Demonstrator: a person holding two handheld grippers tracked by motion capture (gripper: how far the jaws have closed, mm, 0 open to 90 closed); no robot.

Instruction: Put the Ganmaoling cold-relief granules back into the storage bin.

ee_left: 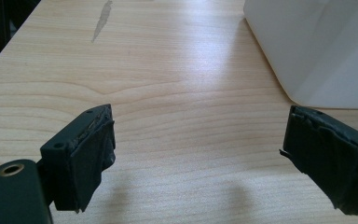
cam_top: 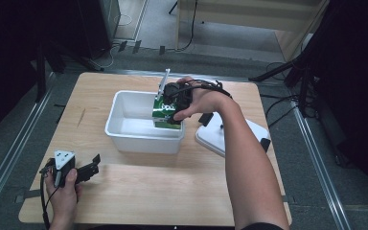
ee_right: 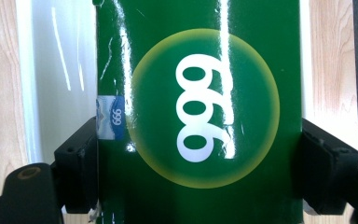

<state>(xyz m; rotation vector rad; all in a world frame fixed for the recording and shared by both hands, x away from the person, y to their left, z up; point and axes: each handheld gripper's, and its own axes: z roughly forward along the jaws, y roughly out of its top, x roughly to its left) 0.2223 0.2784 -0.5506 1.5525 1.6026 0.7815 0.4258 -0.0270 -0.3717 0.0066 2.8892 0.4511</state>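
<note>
A green box (cam_top: 164, 114) with a yellow-ringed round logo (ee_right: 200, 107) hangs in the right end of the white tub (cam_top: 124, 125), held by my right gripper (cam_top: 177, 103). In the right gripper view its two jaws press on both sides of the box. My left gripper (cam_top: 88, 167) rests low over the wooden table (cam_top: 172, 187) near the front left corner, jaws wide apart with bare wood between them (ee_left: 196, 158). The tub's corner (ee_left: 317, 56) shows ahead of it to the right.
A white lid (cam_top: 220, 139) lies on the table right of the tub, partly under the person's right forearm. Cables and stand legs run along the floor beyond the table's far edge. Dark curtains flank both sides.
</note>
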